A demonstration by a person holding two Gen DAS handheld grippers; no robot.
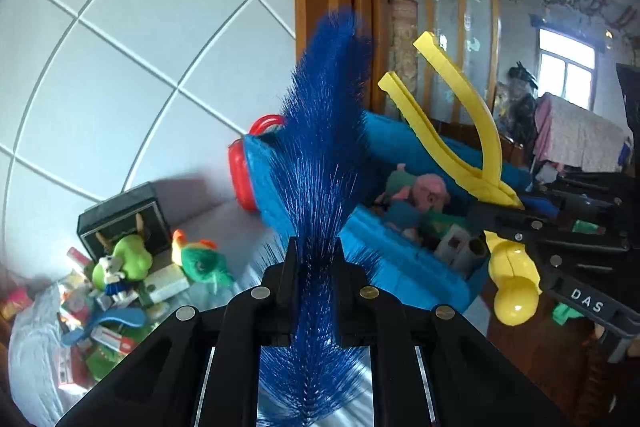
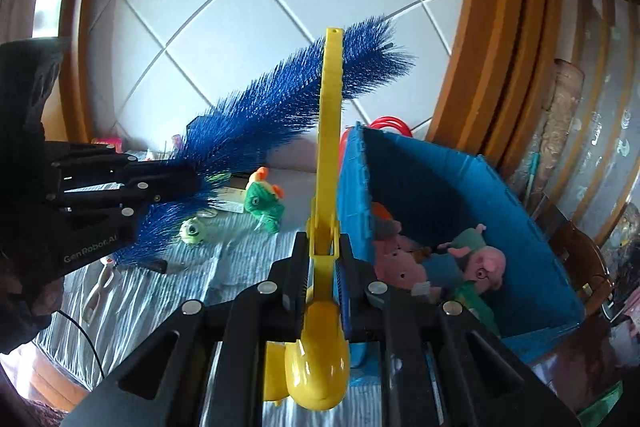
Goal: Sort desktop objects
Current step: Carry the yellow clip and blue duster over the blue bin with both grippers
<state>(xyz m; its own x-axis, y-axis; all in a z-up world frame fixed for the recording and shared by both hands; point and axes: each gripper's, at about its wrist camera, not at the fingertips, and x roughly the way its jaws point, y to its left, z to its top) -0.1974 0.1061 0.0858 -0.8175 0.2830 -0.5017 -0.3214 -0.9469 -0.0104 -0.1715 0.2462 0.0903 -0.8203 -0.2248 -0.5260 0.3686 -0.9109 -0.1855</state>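
Left wrist view: the left gripper [image 1: 316,259] clamps a blue brush [image 1: 324,131] upright, near the blue box [image 1: 404,267]. Best to carry it over the rim before letting go.

Right wrist view: the right gripper [image 2: 323,263] pinches yellow tongs [image 2: 330,155] beside the box; their long arms should be lowered in lengthwise, clear of the pig toys [image 2: 404,263].

Both hand-held grippers [image 1: 316,259] [image 2: 324,259] apparently clamped.

A table under a pale blue ribbed cloth [image 2: 168,291] fills the lower left. On it lie a green plush [image 2: 266,205], a one-eyed green ball [image 2: 192,230], white glasses [image 2: 100,287], and at right the blue bin [image 2: 440,187].
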